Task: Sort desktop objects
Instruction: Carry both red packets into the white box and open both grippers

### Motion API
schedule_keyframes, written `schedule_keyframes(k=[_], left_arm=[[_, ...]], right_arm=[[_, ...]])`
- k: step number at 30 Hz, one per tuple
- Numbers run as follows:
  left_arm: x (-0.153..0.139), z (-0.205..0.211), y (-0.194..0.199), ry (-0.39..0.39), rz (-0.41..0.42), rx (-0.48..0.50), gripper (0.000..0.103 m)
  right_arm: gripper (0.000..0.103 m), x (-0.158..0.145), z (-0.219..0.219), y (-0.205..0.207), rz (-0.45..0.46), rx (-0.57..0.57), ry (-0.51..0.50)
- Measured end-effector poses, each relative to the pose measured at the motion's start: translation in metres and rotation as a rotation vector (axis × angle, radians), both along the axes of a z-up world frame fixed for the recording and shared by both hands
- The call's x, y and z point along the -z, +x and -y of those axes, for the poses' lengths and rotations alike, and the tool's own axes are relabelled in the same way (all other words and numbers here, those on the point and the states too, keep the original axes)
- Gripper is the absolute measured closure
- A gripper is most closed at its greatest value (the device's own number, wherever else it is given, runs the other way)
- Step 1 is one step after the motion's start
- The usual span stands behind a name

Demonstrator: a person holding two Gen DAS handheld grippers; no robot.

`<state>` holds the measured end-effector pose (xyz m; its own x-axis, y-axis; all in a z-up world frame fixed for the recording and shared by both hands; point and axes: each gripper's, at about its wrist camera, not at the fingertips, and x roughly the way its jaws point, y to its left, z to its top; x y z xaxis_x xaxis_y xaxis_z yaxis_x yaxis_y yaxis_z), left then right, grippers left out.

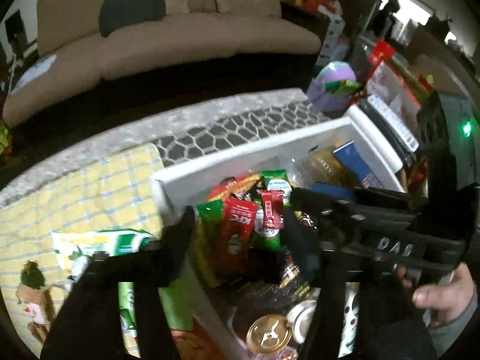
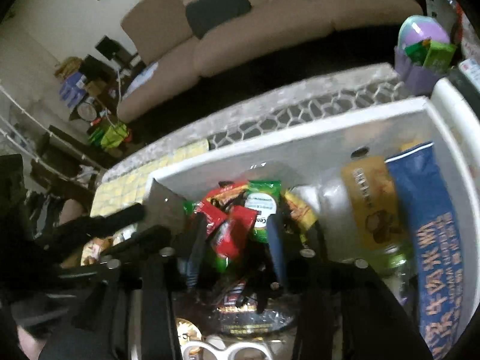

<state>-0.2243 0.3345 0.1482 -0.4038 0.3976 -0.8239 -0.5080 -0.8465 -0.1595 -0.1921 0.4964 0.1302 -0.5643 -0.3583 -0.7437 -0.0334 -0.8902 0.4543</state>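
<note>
Sofa (image 1: 168,33): beige, soft and curved, far behind the worktop, a dark cushion (image 1: 132,7) on it.
Worktop (image 1: 90,147): grey mottled edge, then a dark mat of pale honeycomb lines; a yellow quilted cloth (image 1: 81,192) with blue stitching covers the left part.
White bin (image 2: 300,138): smooth rigid plastic, rectangular, on the worktop right of the cloth; its near end is cut off by the frame.
Blue packet (image 2: 435,225): long and glossy with pale characters, standing against the bin's right wall beside a tan packet (image 2: 372,201).
Sachets (image 1: 240,222): crinkly red and green foil, heaped in the bin's left half; print too blurred to read, apart from a red KFC one.
Gold lid (image 1: 268,333): round and shiny, at the bin's near end.
Left gripper (image 1: 240,240): black jaws released over the sachets, empty; the left finger sits at the bin's left wall.
Right gripper (image 2: 237,246): black jaws parted above the sachet heap; whether they touch a sachet, cannot tell.
</note>
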Motion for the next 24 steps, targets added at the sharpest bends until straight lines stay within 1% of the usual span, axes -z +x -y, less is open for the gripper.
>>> schedule_keyframes(k=[2,3,4,5,6,8,9,10,12,14,15,16,18,20,22,24], left_arm=[[-0.012,0.016,0.013,0.012,-0.040,-0.008,0.040],[-0.022,0.032,0.024,0.048,-0.059,-0.005,0.036],[-0.026,0.043,0.033,0.063,-0.067,-0.010,0.035],[-0.031,0.054,0.042,0.080,-0.074,-0.016,0.031],[-0.033,0.074,0.059,0.103,-0.077,-0.017,0.026],[-0.031,0.096,0.076,0.098,-0.086,-0.027,0.023],[-0.026,0.118,0.093,0.075,-0.094,-0.047,0.023],[-0.023,0.131,0.103,0.064,-0.101,-0.062,0.023],[-0.008,0.162,0.130,0.055,-0.098,-0.113,0.023],[0.008,0.181,0.149,0.079,-0.069,-0.135,0.023],[0.021,0.191,0.163,0.092,-0.050,-0.160,0.023],[0.030,0.195,0.172,0.097,-0.038,-0.167,0.023],[0.052,0.199,0.190,0.107,-0.010,-0.180,0.023],[0.068,0.200,0.199,0.114,0.015,-0.190,0.023],[0.087,0.191,0.202,0.109,0.035,-0.196,0.023],[0.100,0.181,0.201,0.086,0.033,-0.206,0.025]], right_arm=[[0.059,-0.009,-0.007,0.015,-0.032,-0.006,-0.009],[0.059,-0.014,-0.011,0.026,-0.051,-0.011,-0.030],[0.059,-0.018,-0.012,0.036,-0.062,-0.020,-0.043],[0.059,-0.023,-0.013,0.046,-0.074,-0.033,-0.048],[0.059,-0.028,-0.011,0.058,-0.086,-0.045,-0.046],[0.058,-0.039,-0.005,0.084,-0.113,-0.081,-0.047],[0.056,-0.043,-0.001,0.093,-0.124,-0.093,-0.047],[0.052,-0.049,0.009,0.101,-0.137,-0.113,-0.045],[0.051,-0.060,0.029,0.121,-0.166,-0.152,-0.033],[0.051,-0.069,0.050,0.142,-0.185,-0.192,-0.026],[0.051,-0.073,0.062,0.155,-0.197,-0.208,-0.030],[0.051,-0.074,0.068,0.160,-0.200,-0.214,-0.037],[0.051,-0.076,0.086,0.182,-0.211,-0.236,-0.074],[0.051,-0.078,0.097,0.196,-0.220,-0.243,-0.086],[0.051,-0.078,0.110,0.212,-0.229,-0.248,-0.075],[0.051,-0.077,0.122,0.224,-0.234,-0.255,-0.051]])
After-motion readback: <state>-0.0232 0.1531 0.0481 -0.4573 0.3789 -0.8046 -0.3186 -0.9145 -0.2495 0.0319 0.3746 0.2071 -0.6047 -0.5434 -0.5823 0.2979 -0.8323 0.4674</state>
